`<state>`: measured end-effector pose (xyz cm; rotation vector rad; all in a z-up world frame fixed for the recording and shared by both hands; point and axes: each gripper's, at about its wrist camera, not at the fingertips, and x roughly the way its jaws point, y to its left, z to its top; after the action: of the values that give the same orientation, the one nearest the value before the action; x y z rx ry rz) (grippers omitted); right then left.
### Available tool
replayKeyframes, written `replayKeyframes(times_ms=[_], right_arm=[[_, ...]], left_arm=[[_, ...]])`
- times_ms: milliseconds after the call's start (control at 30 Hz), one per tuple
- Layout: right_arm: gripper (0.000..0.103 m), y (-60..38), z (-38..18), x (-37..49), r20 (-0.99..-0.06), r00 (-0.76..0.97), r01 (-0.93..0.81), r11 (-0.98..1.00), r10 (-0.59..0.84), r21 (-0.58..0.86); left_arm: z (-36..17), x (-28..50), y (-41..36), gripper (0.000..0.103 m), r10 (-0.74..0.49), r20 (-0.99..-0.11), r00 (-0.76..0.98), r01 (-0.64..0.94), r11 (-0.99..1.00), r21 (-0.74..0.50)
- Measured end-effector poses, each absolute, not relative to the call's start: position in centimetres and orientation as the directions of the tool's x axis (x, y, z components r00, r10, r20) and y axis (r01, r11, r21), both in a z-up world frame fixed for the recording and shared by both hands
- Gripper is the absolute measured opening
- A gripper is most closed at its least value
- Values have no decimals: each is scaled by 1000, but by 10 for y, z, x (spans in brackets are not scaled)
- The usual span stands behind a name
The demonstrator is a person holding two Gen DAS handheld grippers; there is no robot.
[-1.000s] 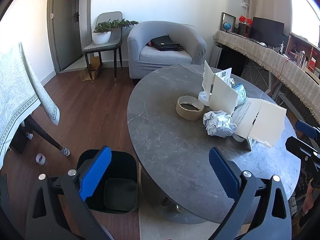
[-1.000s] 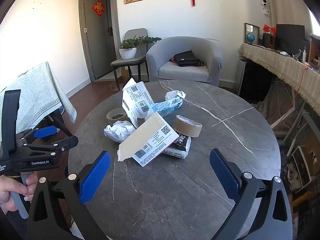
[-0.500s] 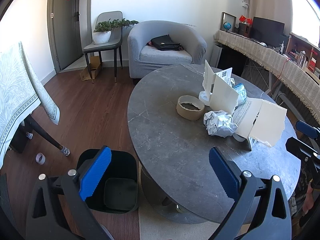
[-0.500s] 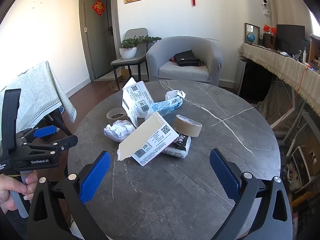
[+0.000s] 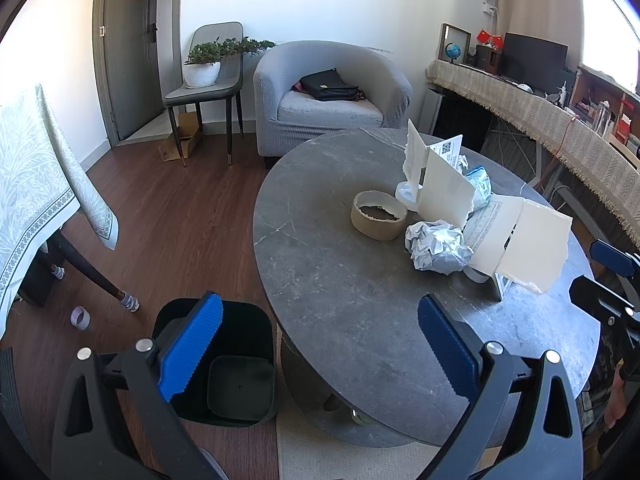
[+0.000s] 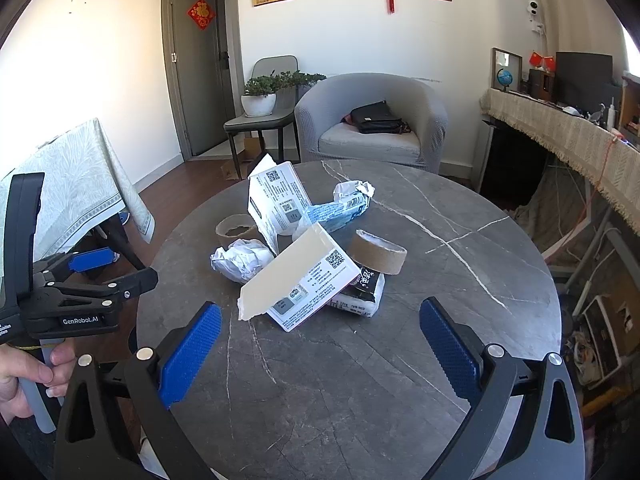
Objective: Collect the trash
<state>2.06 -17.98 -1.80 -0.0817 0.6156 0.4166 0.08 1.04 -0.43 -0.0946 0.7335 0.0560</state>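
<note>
The left gripper (image 6: 116,270) reads "GenRobot.AI" and gapes empty beside the table (image 6: 400,380). The right gripper (image 6: 320,340) also gapes, facing QR-coded torn cardboard (image 6: 304,280).

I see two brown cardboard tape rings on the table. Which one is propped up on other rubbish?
The tape ring on the right side of the pile, tilted on a black-and-white packet. The other ring sits flat on the table, beside the crumpled paper.
</note>
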Motion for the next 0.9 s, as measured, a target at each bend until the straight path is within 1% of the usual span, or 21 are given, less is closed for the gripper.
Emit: replayKeyframes(times_ms=[900], right_arm=[[100, -181, -18, 21, -579, 734, -403, 914, 355, 50]], left_arm=[[-2, 1, 11, 100, 16, -671, 741, -89, 993, -74]])
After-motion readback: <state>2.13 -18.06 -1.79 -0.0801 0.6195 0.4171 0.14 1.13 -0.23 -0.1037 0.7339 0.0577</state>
